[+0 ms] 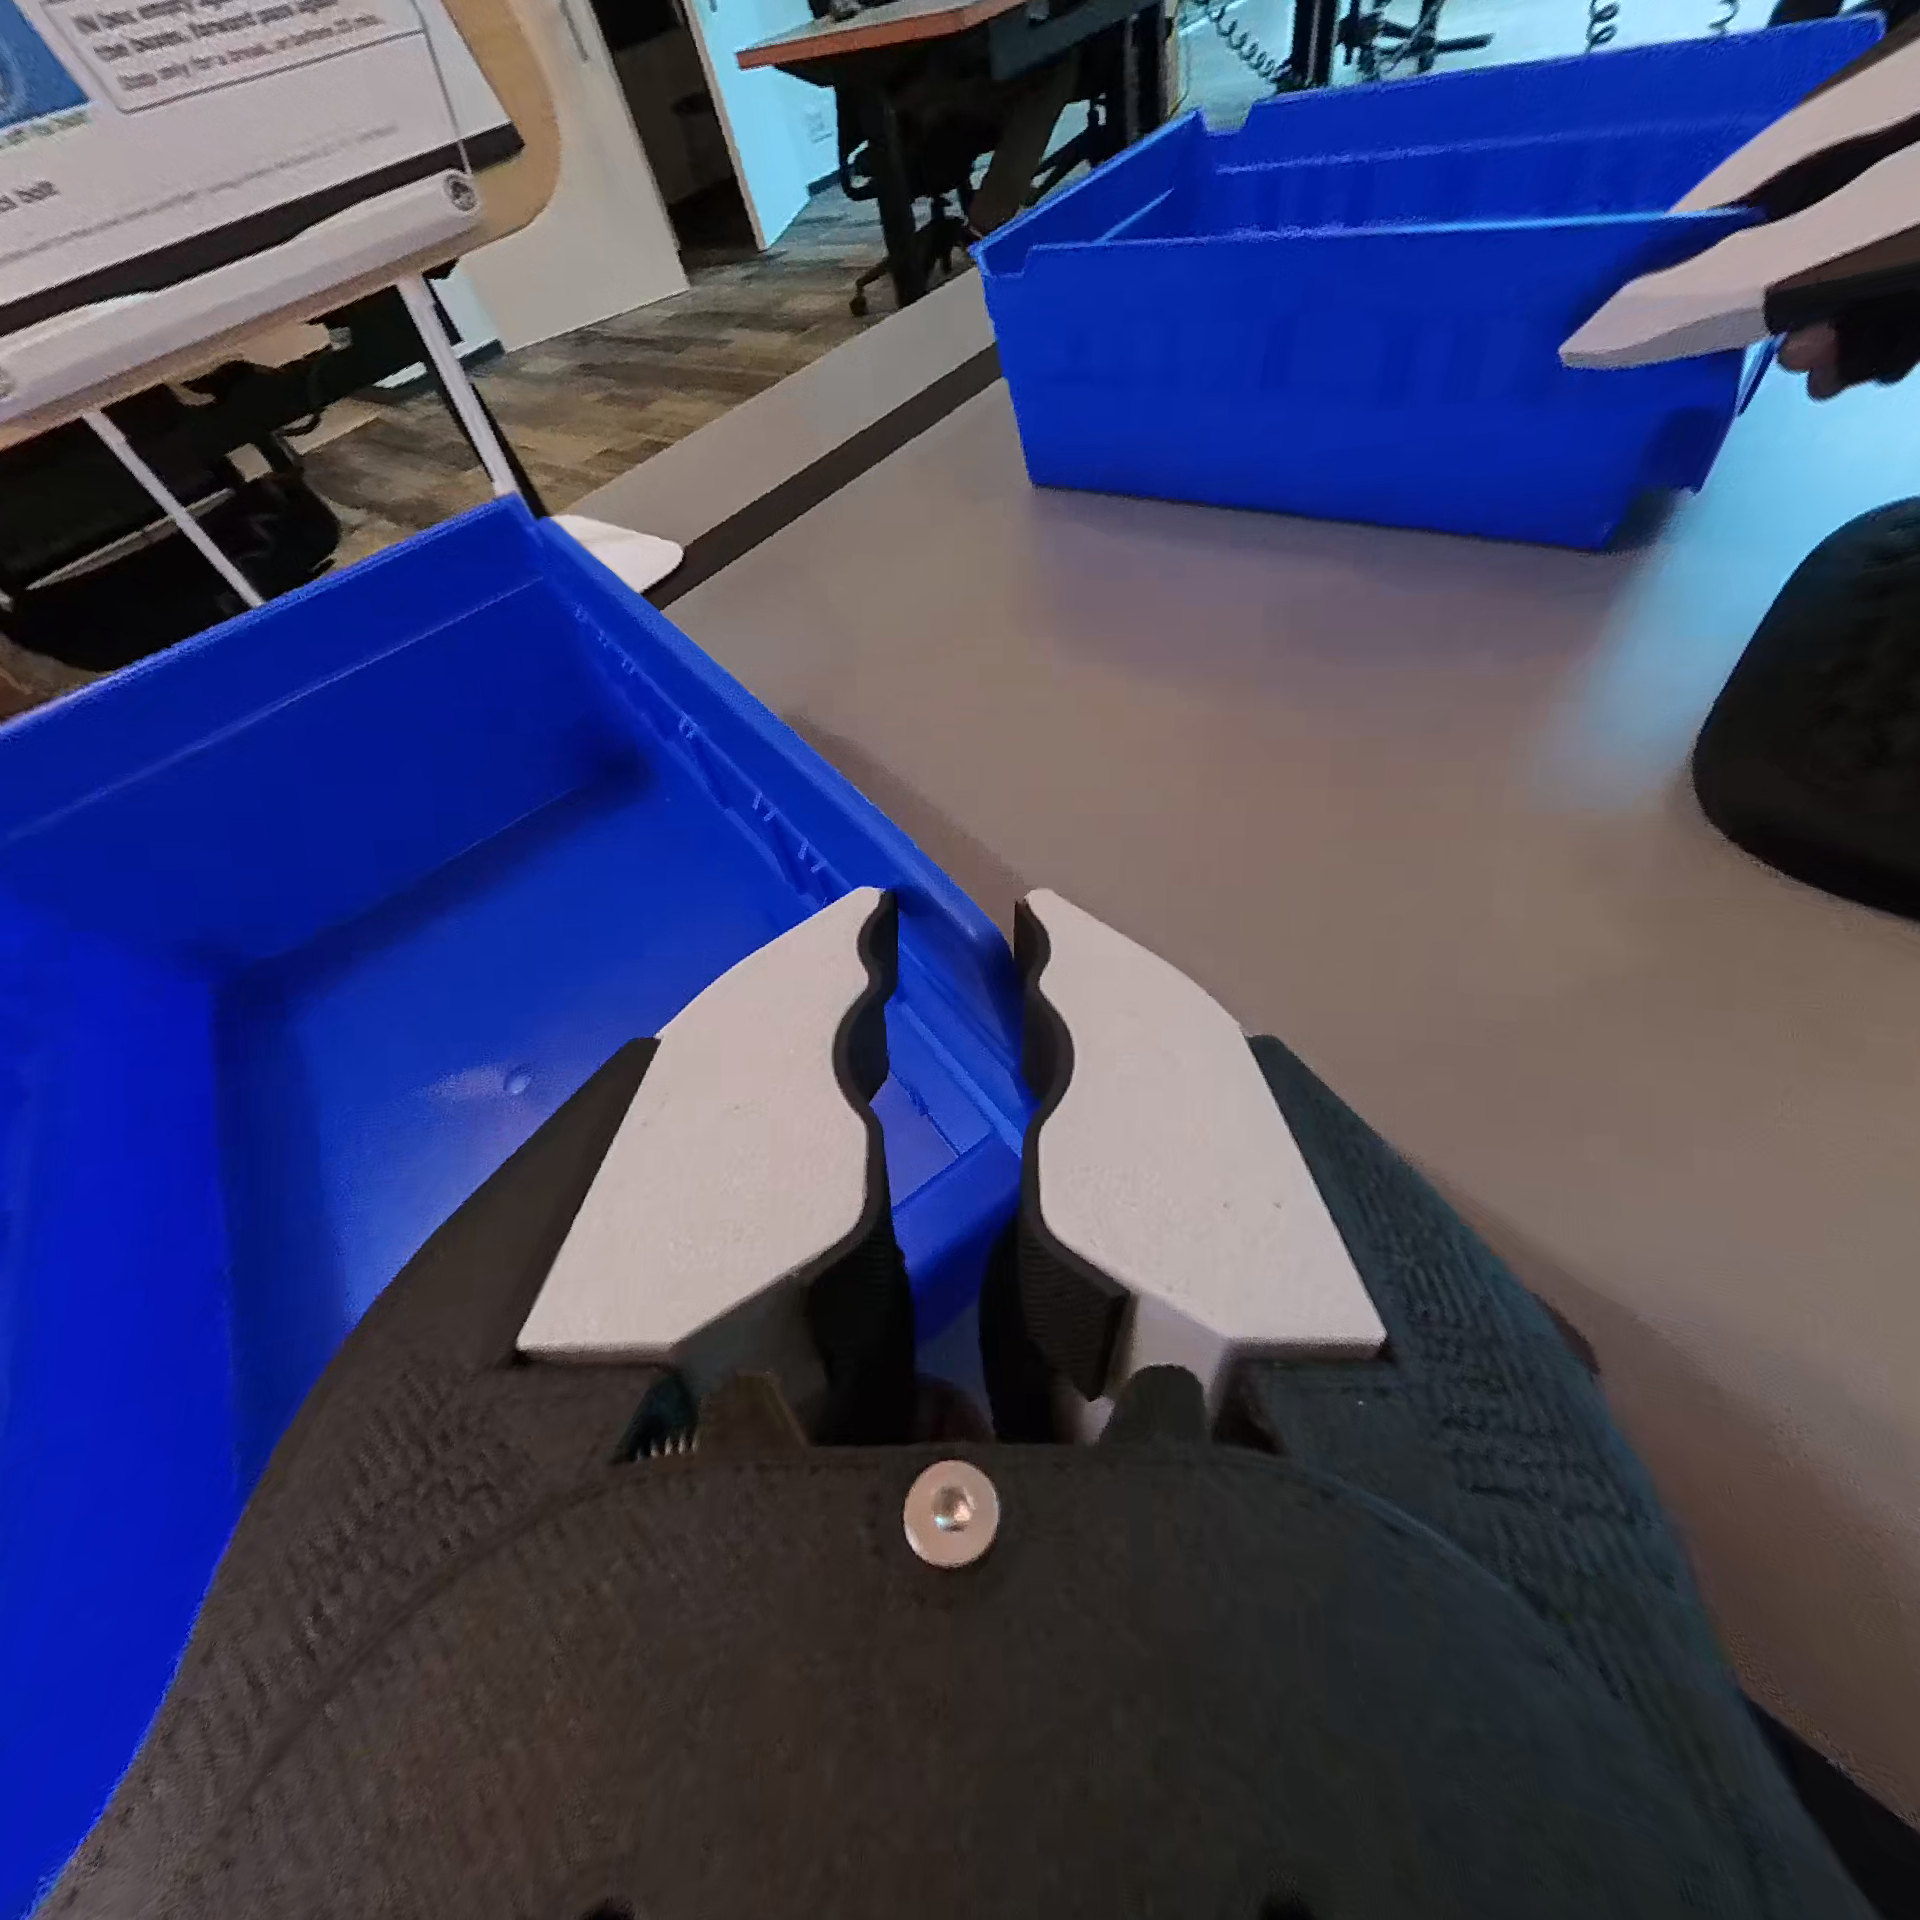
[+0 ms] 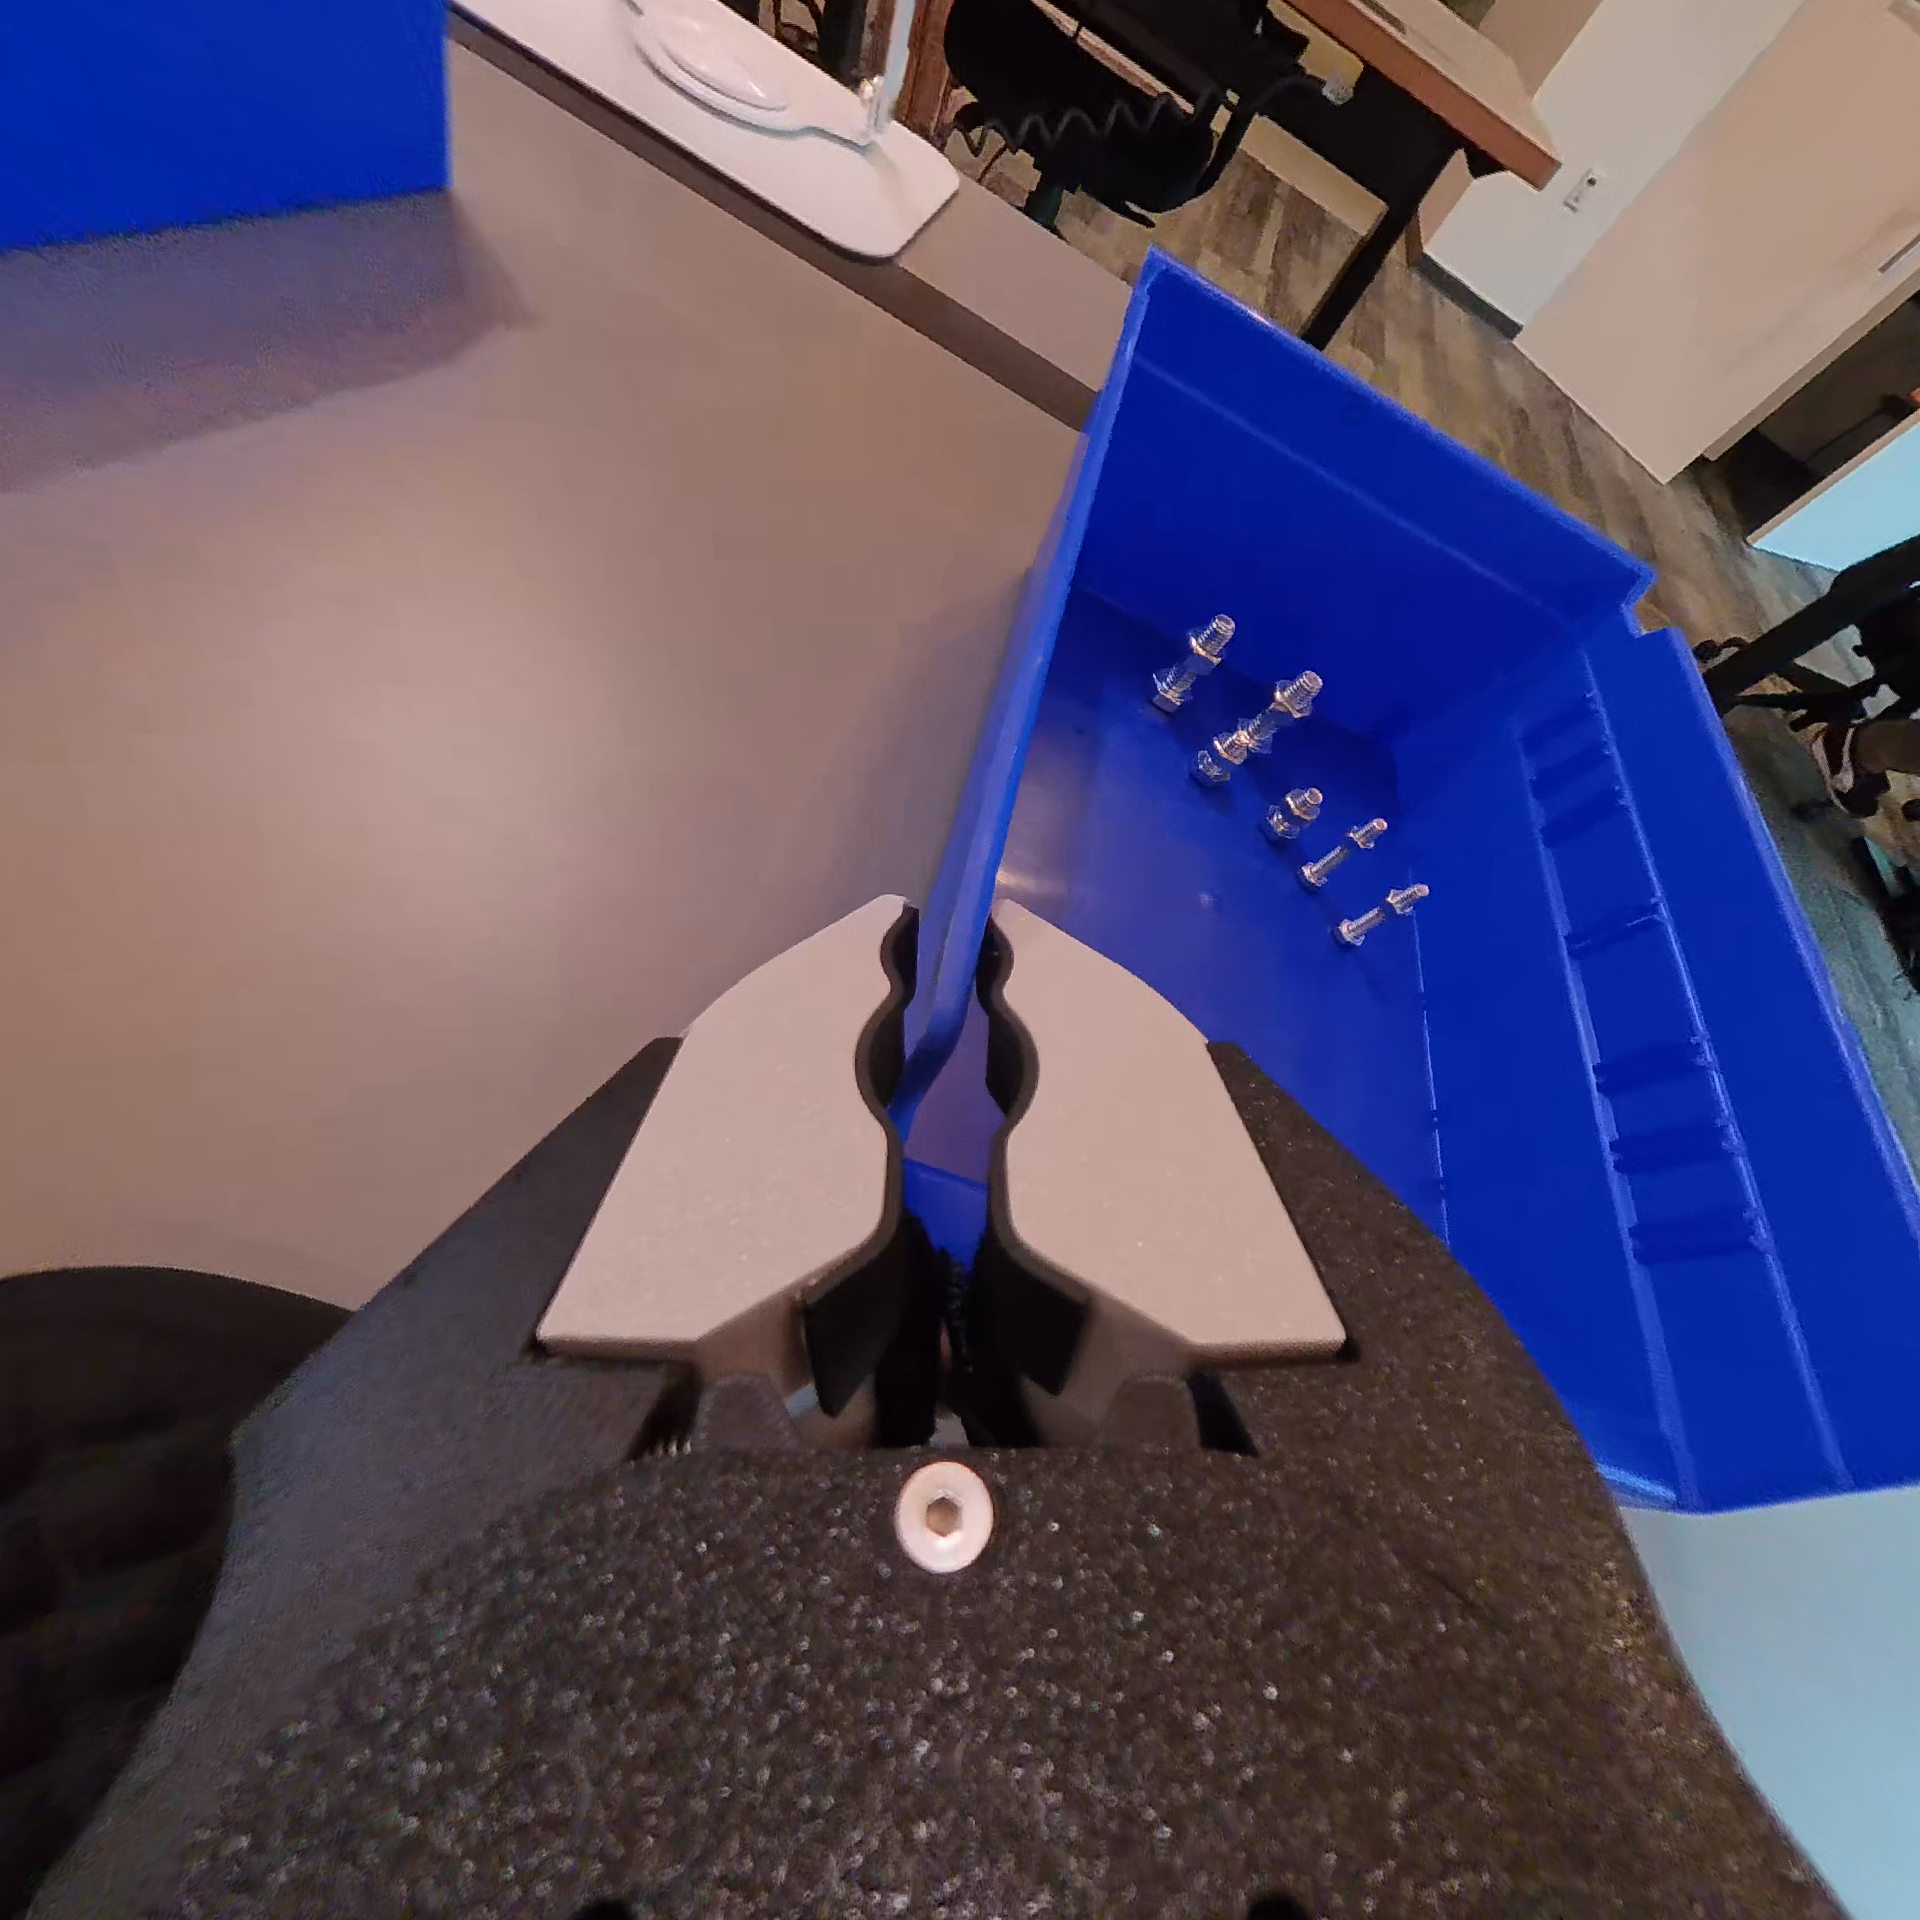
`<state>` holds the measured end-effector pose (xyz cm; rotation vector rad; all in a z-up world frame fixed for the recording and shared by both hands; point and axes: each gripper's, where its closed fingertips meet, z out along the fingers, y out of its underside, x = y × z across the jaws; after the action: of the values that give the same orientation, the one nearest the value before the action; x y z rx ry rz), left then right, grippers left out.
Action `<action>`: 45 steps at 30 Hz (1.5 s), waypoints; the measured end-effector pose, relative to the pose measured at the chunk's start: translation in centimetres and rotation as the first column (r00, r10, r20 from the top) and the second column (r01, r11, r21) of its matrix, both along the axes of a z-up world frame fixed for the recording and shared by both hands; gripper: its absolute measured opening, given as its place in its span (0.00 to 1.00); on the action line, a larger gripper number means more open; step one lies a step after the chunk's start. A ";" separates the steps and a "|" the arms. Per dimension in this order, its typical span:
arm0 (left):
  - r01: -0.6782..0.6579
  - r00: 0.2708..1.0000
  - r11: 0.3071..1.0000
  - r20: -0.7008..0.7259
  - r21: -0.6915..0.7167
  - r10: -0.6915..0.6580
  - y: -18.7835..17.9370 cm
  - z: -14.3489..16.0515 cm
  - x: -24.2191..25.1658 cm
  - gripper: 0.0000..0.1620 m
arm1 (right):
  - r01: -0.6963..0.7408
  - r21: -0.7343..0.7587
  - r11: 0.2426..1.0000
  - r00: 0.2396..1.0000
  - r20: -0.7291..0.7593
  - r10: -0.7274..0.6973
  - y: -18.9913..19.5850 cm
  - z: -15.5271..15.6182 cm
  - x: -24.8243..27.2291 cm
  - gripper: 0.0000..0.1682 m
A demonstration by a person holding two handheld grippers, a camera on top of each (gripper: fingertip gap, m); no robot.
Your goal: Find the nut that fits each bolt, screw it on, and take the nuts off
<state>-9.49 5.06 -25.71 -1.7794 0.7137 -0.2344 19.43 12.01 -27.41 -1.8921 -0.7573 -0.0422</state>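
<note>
Several small clear bolts with nuts on them lie at the far end of a blue bin. My right gripper is shut on this bin's left wall, which runs between the fingers. In the left wrist view the same bin stands at the far right, with the right gripper at its corner. My left gripper is closed around the right wall of a second blue bin, whose visible floor is bare. That bin also shows at the top left of the right wrist view.
Both bins stand on a grey table. A black rounded object lies on it between the bins, also seen in the right wrist view. A white stand base sits at the table's far edge. A whiteboard stands beyond.
</note>
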 end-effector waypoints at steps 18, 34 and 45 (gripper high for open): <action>0.042 0.999 0.999 -0.011 0.008 -0.042 2.7 -0.1 1.3 0.11 | -0.119 -0.020 0.993 0.986 -0.122 0.116 -2.3 0.1 -10.6 0.10; -0.128 0.985 0.989 0.129 0.080 0.117 -0.1 2.9 2.7 0.39 | -0.360 0.099 0.928 0.847 -0.383 0.370 -6.1 4.7 -14.3 0.35; -0.017 0.933 0.999 0.358 -0.028 0.026 0.7 2.1 13.2 0.56 | 0.117 0.081 0.990 0.912 -0.404 -0.074 0.5 2.7 3.9 0.48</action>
<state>3.71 5.78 -23.61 -1.7038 0.4286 -0.5403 23.35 12.52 -24.69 -1.7586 -0.3734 0.2360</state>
